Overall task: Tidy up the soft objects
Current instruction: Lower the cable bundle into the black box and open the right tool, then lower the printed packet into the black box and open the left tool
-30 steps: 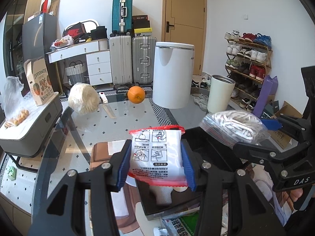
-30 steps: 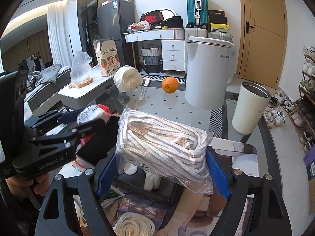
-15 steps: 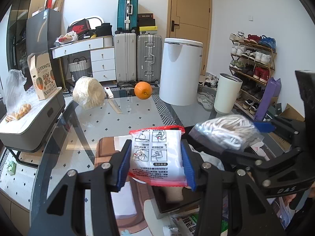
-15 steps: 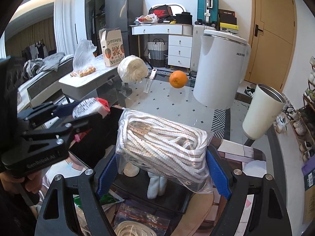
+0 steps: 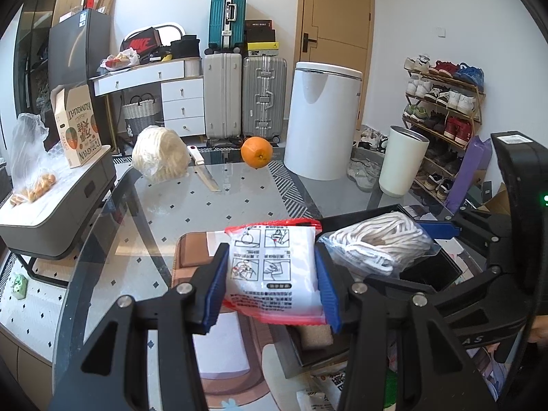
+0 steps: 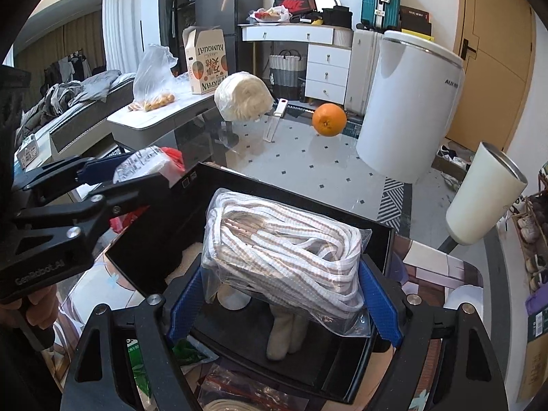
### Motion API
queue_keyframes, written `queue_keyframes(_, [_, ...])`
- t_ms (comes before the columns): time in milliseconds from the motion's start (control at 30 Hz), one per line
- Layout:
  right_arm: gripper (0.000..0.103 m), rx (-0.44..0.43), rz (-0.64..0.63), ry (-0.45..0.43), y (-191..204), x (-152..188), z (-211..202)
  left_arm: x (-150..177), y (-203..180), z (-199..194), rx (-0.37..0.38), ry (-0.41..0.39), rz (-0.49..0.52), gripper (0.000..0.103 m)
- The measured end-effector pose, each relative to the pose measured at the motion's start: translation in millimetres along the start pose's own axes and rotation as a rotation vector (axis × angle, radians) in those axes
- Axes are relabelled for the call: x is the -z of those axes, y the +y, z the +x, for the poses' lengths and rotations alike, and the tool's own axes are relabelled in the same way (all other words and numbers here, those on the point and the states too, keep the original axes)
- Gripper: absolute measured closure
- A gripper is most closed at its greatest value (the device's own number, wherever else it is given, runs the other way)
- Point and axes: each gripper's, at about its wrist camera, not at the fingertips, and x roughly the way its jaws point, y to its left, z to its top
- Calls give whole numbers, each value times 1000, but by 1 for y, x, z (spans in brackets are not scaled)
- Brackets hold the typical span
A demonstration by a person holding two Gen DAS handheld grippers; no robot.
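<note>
While we look along the left hand-held gripper (image 5: pixel 272 282), its blue pads pinch a white packet with red edges (image 5: pixel 274 270) from both sides, held in the air above the desk (image 5: pixel 212 212). Just right of it, the right hand-held gripper (image 6: pixel 284 303) clamps a clear bag of striped white cord (image 6: pixel 284 250) over a black tray (image 6: pixel 346 370). Only the right wrist view looks down into that tray, where pale soft pieces (image 6: pixel 284 337) lie directly under the bag; the left wrist view shows just its dark rim (image 5: pixel 346 221). Below the right hand-held gripper, at its near edge, we see more bagged items (image 6: pixel 246 394), partly cut off.

Farther ahead on the glass desk, well apart from both hand-held grippers, sit a wrapped pale bundle (image 5: pixel 159 159), a knife (image 5: pixel 205 174) just beside it and an orange (image 5: pixel 257 153). Beyond the desk's far edge stand a white bin (image 5: pixel 322 120), a cream tumbler-shaped can (image 5: pixel 402 161) and suitcases (image 5: pixel 245 96).
</note>
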Motion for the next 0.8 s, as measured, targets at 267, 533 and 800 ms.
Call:
queue_keyframes(267, [11,28,-13,7,4,0,5,0,-2,1,6,7,6,56])
queue_keyframes(533, [3,40,-10,-60,-1,3,-15,1,-5,4,9,15,7,56])
queue_keyframes(800, [3,39,18,-88,-8,15,-36,3,-9,6,17,21,7,56])
